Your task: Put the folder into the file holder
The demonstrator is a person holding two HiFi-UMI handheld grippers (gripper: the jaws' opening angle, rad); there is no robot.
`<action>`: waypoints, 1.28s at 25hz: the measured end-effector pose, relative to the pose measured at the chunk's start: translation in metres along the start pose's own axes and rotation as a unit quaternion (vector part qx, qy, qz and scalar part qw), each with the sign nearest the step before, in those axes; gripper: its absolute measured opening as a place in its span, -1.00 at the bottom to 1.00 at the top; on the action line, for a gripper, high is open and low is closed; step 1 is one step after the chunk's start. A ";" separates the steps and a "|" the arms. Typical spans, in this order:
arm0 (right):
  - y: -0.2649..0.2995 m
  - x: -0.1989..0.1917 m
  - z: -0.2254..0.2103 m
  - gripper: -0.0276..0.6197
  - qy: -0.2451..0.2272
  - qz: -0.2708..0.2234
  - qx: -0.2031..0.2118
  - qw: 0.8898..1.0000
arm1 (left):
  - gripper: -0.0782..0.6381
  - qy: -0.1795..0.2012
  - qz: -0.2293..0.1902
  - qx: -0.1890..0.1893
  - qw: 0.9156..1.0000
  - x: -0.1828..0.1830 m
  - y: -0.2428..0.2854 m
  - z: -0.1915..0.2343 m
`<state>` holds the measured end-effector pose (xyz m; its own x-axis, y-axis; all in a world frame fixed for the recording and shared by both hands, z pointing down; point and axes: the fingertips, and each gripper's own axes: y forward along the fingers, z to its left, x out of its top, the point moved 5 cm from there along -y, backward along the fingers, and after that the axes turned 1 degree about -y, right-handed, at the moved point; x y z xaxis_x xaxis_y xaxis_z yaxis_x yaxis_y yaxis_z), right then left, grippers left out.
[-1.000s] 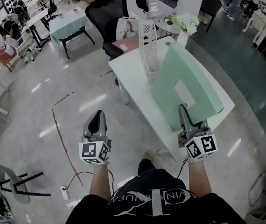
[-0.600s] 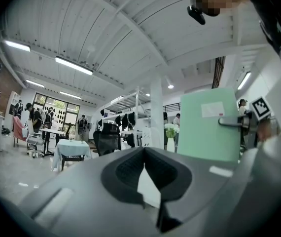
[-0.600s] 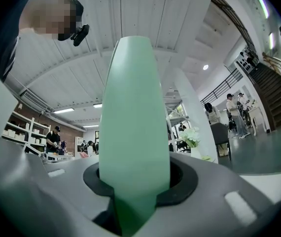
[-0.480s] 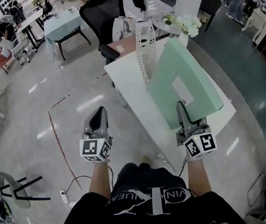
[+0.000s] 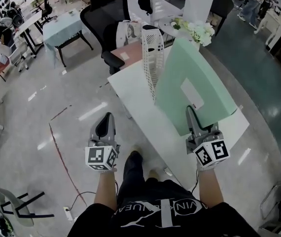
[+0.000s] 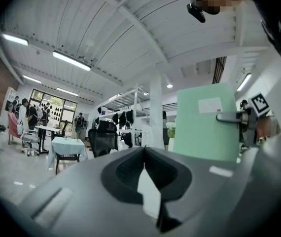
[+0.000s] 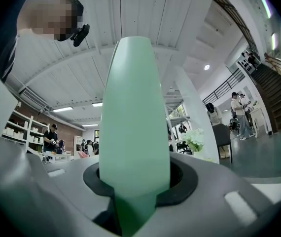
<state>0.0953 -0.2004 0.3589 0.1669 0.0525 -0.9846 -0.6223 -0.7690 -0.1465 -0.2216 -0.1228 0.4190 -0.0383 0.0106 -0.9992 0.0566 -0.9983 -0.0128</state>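
A: Pale green, thick folder [image 5: 192,85] held upright at centre right of the head view, over the table [image 5: 140,107]. Lower corner clamped in the right tool [image 5: 193,123]. Not yet in the file holder [image 5: 152,58], which stands upper centre, just left of the folder. Contact between them not determinable.

B: State of the left tool [image 5: 105,125]?

A: Closed on nothing, lower left, over the floor [image 5: 56,107], well apart from both.

B: Hazards?

A: Single-corner grip on a wide folder, so likely to pivot or slip during lowering. Light mesh holder unbraced, so likely to tip or slide if struck by the folder's edge.

B: Markings?

A: White label [image 5: 192,95] on the folder, no text legible. Square-patterned markers [image 5: 213,152] on both tool cubes. Lettering on the shirt [image 5: 160,214] partly hidden, not readable in full.
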 end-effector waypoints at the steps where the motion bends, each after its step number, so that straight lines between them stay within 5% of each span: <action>1: 0.009 0.002 -0.003 -0.37 -0.001 -0.002 -0.002 1.000 | -0.78 0.000 -0.001 -0.004 1.000 0.001 0.011 0.003; 14: 0.115 0.022 -0.027 -0.37 -0.008 -0.022 -0.034 0.999 | -0.78 0.001 -0.002 -0.056 0.998 0.010 0.120 0.030; 32: 0.186 0.008 -0.030 -0.37 -0.007 -0.026 -0.067 0.997 | -0.78 -0.006 0.016 -0.094 0.995 -0.002 0.190 0.056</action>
<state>0.0037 -0.3621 0.3267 0.1842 0.1030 -0.9775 -0.5043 -0.8437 -0.1839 -0.2662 -0.3154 0.4202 -0.0456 -0.0222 -0.9987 0.2438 -0.9698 0.0104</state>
